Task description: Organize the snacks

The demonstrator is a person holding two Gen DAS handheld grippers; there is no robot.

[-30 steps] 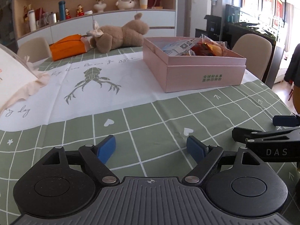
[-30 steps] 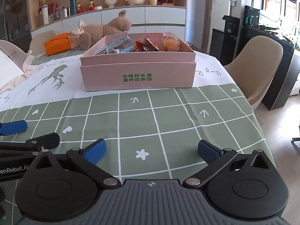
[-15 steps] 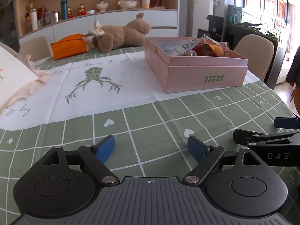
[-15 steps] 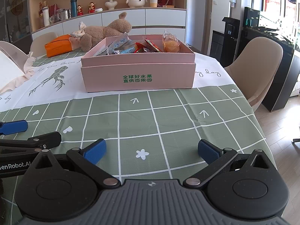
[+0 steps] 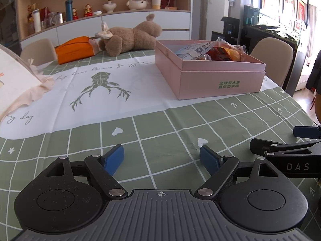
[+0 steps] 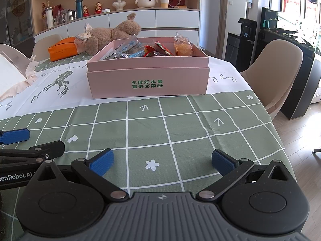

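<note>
Pink snack box (image 6: 148, 76) is seen straight ahead of the right gripper (image 6: 161, 160), nearer than the left gripper (image 5: 161, 157); both are held wide, empty.

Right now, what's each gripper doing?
Left gripper: open, holding nothing, low over the tablecloth.
Right gripper: open, holding nothing.

A home dining room. Padded chairs (image 6: 280, 74) ring the clothed table (image 6: 180, 132). Ornaments line a sideboard (image 6: 140, 18).
</note>
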